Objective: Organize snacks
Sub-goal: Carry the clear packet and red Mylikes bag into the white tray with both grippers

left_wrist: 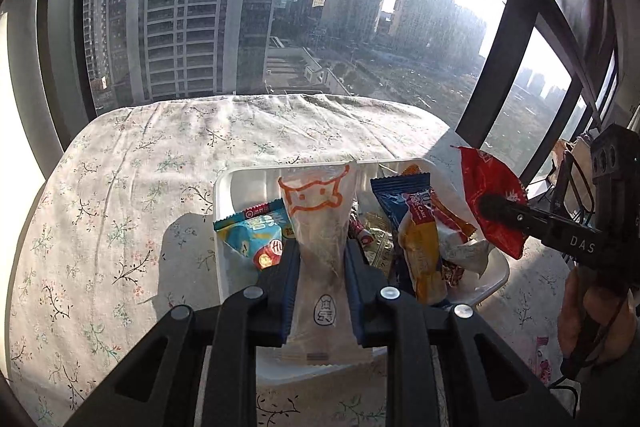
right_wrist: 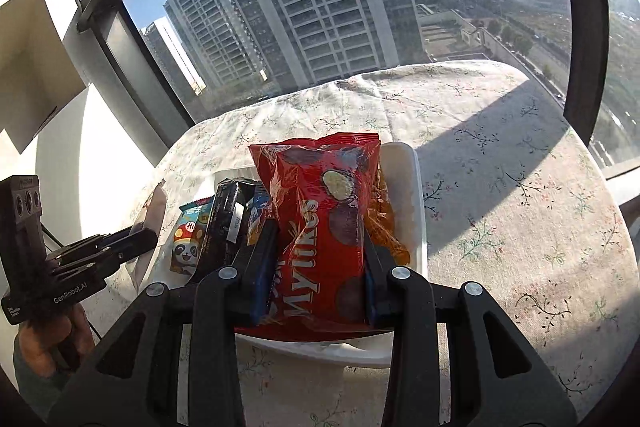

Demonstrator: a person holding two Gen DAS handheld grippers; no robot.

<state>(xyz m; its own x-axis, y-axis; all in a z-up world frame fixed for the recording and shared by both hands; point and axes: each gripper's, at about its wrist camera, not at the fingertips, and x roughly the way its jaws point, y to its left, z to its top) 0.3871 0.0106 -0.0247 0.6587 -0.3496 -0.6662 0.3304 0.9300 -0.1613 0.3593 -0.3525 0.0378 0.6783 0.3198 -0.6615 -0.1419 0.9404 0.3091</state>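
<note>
A white tray (left_wrist: 228,187) on the flowered tablecloth holds several snack packets. My left gripper (left_wrist: 322,263) is shut on a clear packet with an orange cat drawing (left_wrist: 320,203), held upright over the tray's left part. My right gripper (right_wrist: 318,247) is shut on a red Myukes bag (right_wrist: 324,211), held upright over the tray's right side (right_wrist: 416,195). In the left wrist view the right gripper (left_wrist: 496,209) shows at the right with the red bag (left_wrist: 490,187). In the right wrist view the left gripper (right_wrist: 136,239) shows at the left.
In the tray lie a blue panda packet (left_wrist: 252,235), a blue and orange cake packet (left_wrist: 412,219) and a black packet (right_wrist: 226,215). The tablecloth (left_wrist: 120,187) spreads to the left and back. A pink packet (left_wrist: 540,363) lies at the right. Large windows stand right behind the table.
</note>
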